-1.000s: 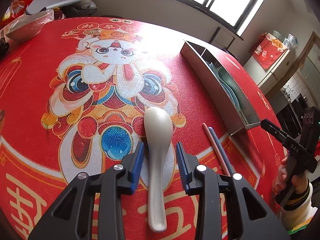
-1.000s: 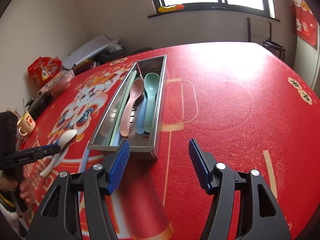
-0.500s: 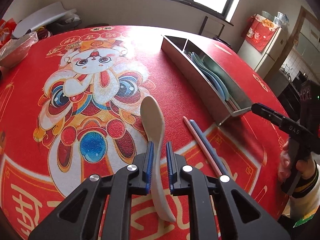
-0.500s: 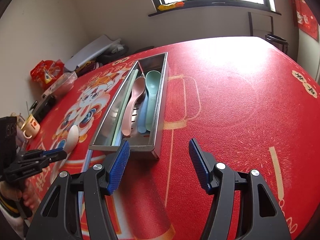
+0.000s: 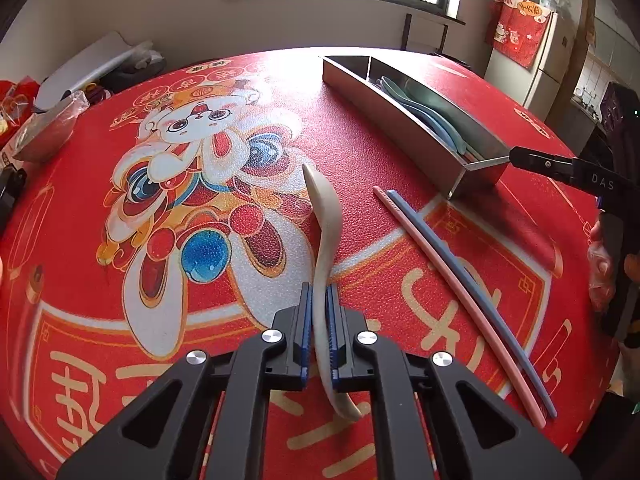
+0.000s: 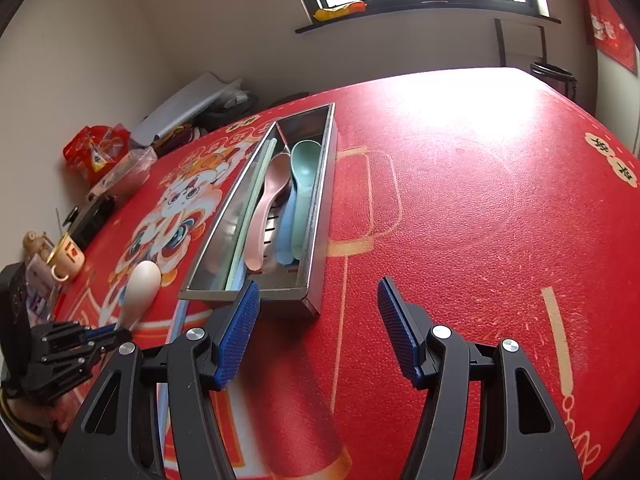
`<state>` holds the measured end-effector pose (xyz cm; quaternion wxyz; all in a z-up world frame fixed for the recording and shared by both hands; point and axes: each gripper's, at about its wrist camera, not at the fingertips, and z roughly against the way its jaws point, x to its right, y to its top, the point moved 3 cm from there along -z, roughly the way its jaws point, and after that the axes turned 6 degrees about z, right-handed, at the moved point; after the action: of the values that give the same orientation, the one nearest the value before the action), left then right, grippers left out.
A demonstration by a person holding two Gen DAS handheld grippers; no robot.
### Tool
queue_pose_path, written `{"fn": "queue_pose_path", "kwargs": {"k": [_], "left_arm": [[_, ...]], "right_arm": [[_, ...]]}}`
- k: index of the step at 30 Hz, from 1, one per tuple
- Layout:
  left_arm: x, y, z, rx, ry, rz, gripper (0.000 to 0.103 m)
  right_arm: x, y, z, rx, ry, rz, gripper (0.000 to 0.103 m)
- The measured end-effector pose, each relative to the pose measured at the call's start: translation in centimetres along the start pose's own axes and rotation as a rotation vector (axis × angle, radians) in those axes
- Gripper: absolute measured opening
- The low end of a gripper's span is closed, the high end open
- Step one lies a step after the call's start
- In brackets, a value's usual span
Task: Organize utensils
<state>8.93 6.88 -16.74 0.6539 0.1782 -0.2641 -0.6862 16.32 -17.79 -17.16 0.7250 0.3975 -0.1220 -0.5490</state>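
the left gripper (image 5: 319, 328) is clamped on the handle of a white spoon (image 5: 326, 220), its blue pads pressing the handle from both sides. the spoon's long axis runs straight ahead along the gripper's fingers: the bowl points forward and away over the red printed tablecloth (image 5: 460, 280), and the tail of the handle sticks out back below the jaws. the spoon is turned on its edge, and its bowl appears to be clear of the cloth, though that is hard to tell.

the metal organizer tray (image 5: 400, 120) lies ahead and to the right of this gripper, its long side running away from the camera. pastel spoons (image 6: 298, 196) already lie lengthwise in one compartment. a pink chopstick (image 5: 460, 300) and a blue chopstick (image 5: 472, 296) lie side by side on the cloth between the held spoon and the tray's near end.

the right gripper (image 6: 318, 328) hovers just in front of the tray's near end, jaws apart and holding nothing. it is the nearer one to the tray, but the left one carries the spoon.

the left gripper points steeply down at the table. judging from this, the coming move is a swing to the right to bring the spoon over the tray, in line with its length.
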Motion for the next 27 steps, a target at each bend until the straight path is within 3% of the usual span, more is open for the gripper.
{"fn": "queue_pose_path", "kwargs": {"k": [6,10,19,27], "left_arm": [[0.1,1.3,0.8,0.038,-0.023,0.045,0.007],[1.2,3.1,1.7,0.073,-0.038,0.039,0.007],[4.8,7.9,0.3,0.092,-0.093,0.071,0.007],[7.8,12.9,-4.2,0.036,-0.171,0.201,0.007]], "right_arm": [[0.2,0.4,-0.2,-0.019,0.003,-0.013,0.065],[0.8,1.2,0.0,-0.002,0.014,-0.029,0.087],[1.6,4.5,-0.8,0.052,-0.018,0.046,0.087],[4.0,4.2,-1.7,0.043,0.059,-0.051,0.087]]}}
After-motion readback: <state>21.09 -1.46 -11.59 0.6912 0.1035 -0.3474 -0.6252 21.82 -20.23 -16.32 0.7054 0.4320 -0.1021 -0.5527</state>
